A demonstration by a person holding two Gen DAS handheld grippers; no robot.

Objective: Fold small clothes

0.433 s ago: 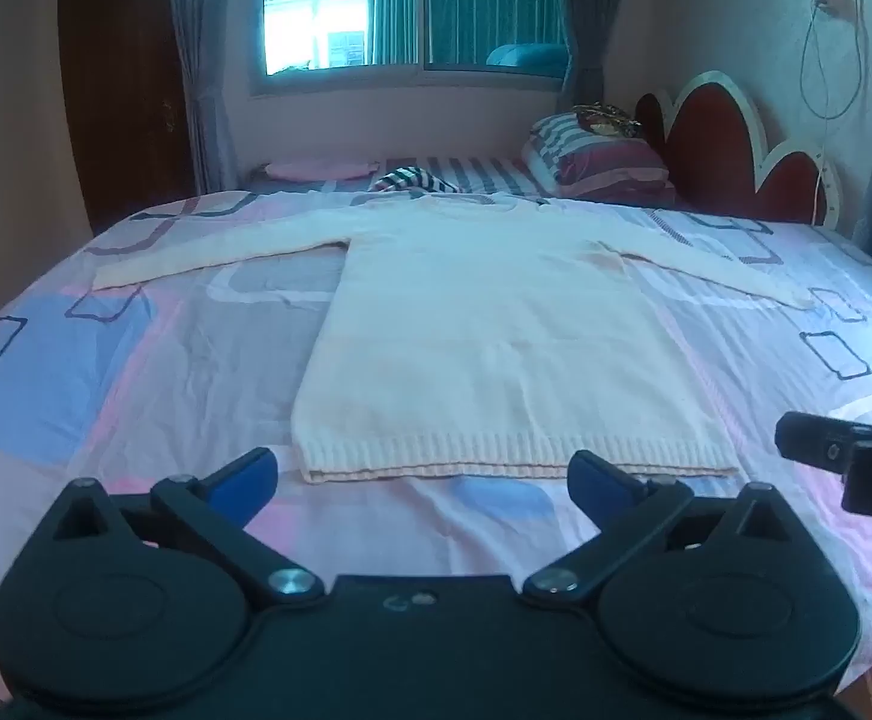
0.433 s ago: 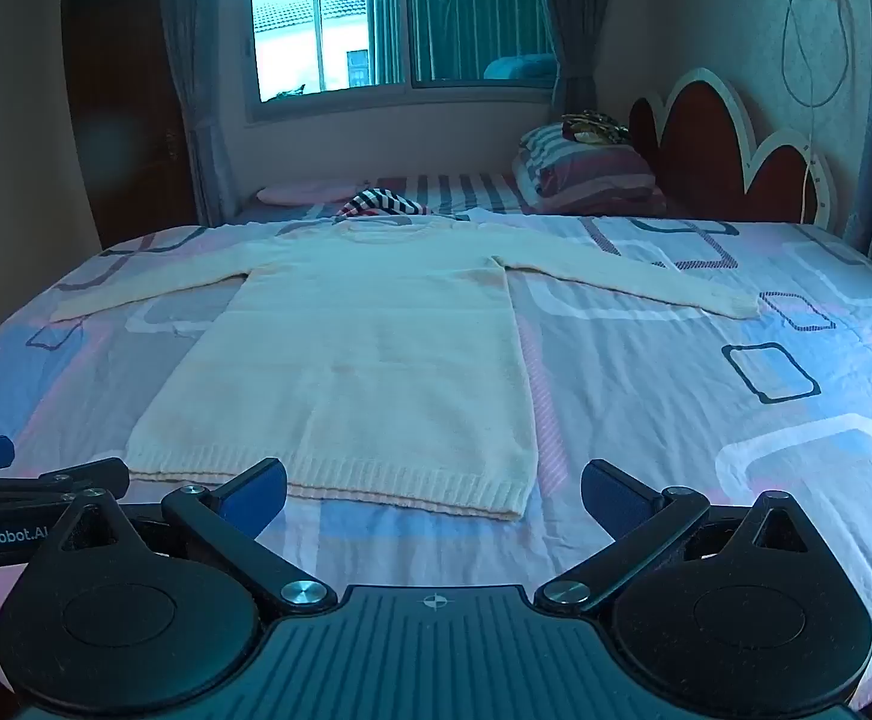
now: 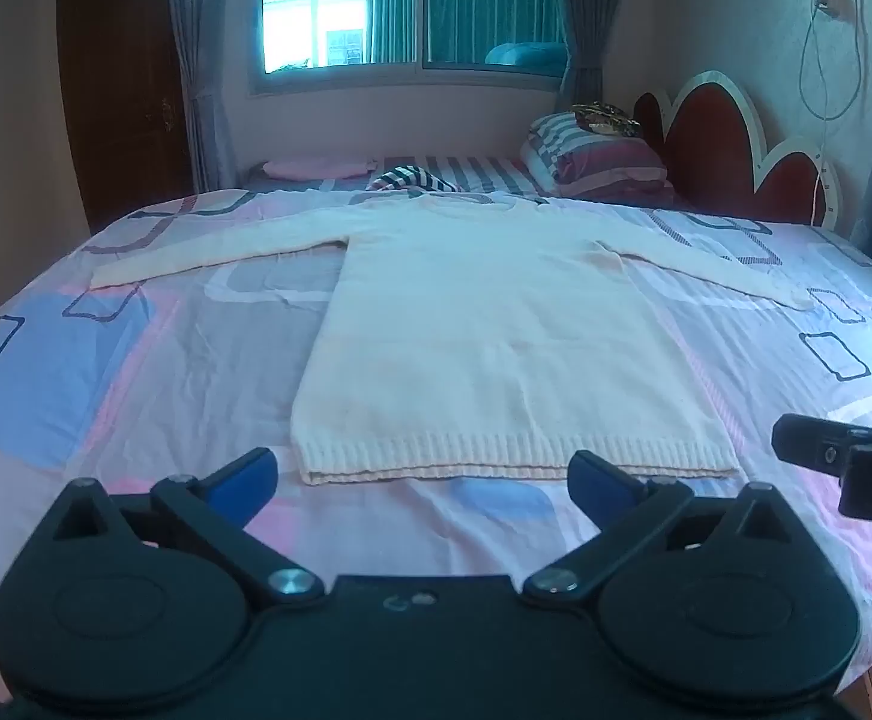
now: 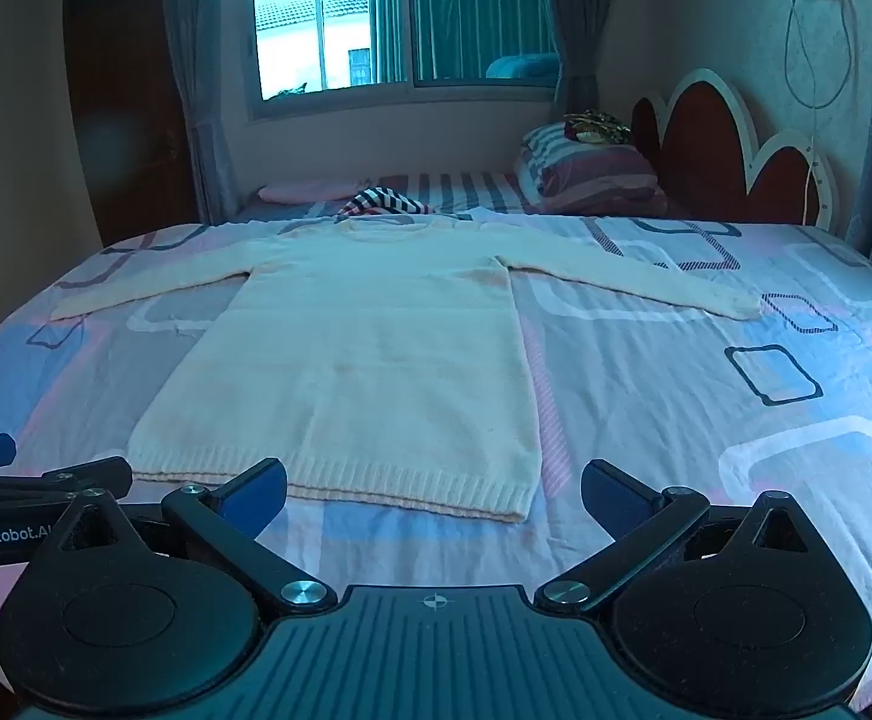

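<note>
A cream knitted long-sleeved sweater (image 3: 484, 336) lies flat on the bed, sleeves spread left and right, ribbed hem toward me; it also shows in the right wrist view (image 4: 369, 360). My left gripper (image 3: 423, 477) is open and empty, hovering just short of the hem. My right gripper (image 4: 432, 489) is open and empty, near the hem's right corner. The right gripper's side shows at the right edge of the left wrist view (image 3: 844, 456), and the left gripper's side at the left edge of the right wrist view (image 4: 33, 480).
The bed sheet (image 3: 135, 372) is patterned pink, blue and grey. A striped garment (image 3: 417, 180), a pink pillow (image 3: 315, 168) and stacked striped pillows (image 3: 598, 150) lie at the far side. A red headboard (image 3: 736, 150) stands at the right, a window (image 3: 375, 6) behind.
Both views have shifted very slightly toward the sweater hem. The sweater has not moved and both grippers stay open.
</note>
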